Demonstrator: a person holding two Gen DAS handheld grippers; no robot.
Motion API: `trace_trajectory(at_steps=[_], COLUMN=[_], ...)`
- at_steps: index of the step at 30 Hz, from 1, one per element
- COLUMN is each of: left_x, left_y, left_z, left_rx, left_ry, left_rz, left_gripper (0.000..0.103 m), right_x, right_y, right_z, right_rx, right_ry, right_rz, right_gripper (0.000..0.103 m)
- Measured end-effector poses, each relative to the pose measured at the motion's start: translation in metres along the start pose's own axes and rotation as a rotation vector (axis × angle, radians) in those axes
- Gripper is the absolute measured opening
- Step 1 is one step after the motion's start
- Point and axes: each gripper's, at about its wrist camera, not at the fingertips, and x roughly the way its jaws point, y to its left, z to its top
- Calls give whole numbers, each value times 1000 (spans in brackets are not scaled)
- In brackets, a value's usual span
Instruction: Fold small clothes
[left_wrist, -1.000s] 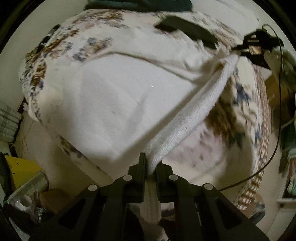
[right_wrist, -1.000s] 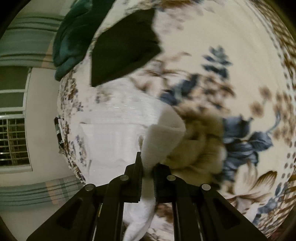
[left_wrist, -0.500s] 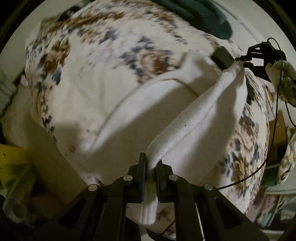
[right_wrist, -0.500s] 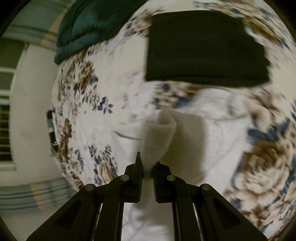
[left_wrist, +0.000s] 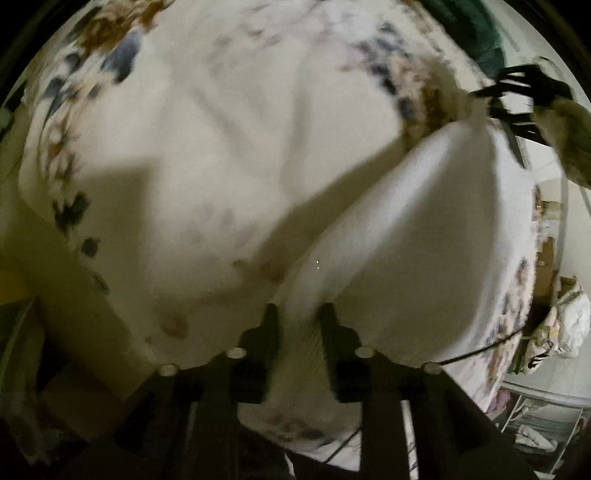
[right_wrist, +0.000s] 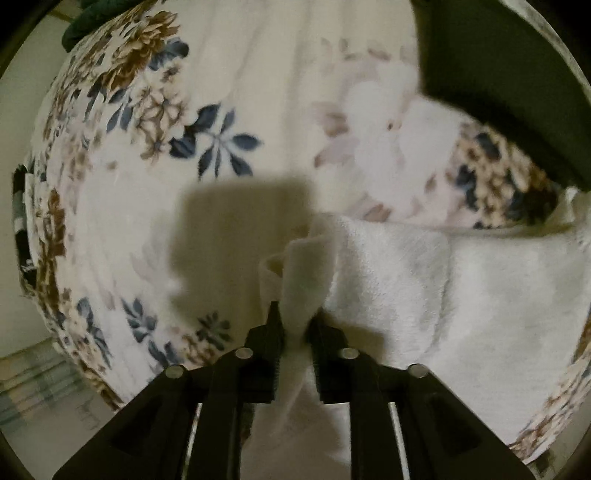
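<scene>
Jaws of the left gripper (left_wrist: 298, 314) clenched on a bunched edge of the white terry-cloth garment (left_wrist: 413, 236), jaws of the right gripper (right_wrist: 293, 321) likewise pinched tight on a gathered corner of the same cloth (right_wrist: 461, 288). Stretched between the two and draped over a cream bedspread printed with blue and brown flowers (right_wrist: 155, 110), partly folded onto itself. Beyond, at the upper right of the right wrist view, a flat dark folded cloth (right_wrist: 498, 74) lying on the bedspread.
</scene>
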Motion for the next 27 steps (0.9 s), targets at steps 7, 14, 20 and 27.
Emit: trace_trajectory(at_steps=[7, 14, 20, 27], left_x=[-28, -46, -10, 71], left_y=[13, -68, -198, -283], left_z=[-3, 80, 183, 254], left_rx=[-14, 93, 298, 448], left_ry=[27, -107, -196, -122], left_rz=[51, -34, -84, -39], left_gripper=[29, 58, 59, 7], right_x=[-58, -102, -100, -64], right_y=[-53, -168, -269, -298], right_z=[-46, -99, -83, -36], right_rx=[29, 154, 338, 369], right_ry=[-52, -174, -225, -172], right_rz=[222, 210, 266, 451], right_gripper=[80, 81, 81, 81])
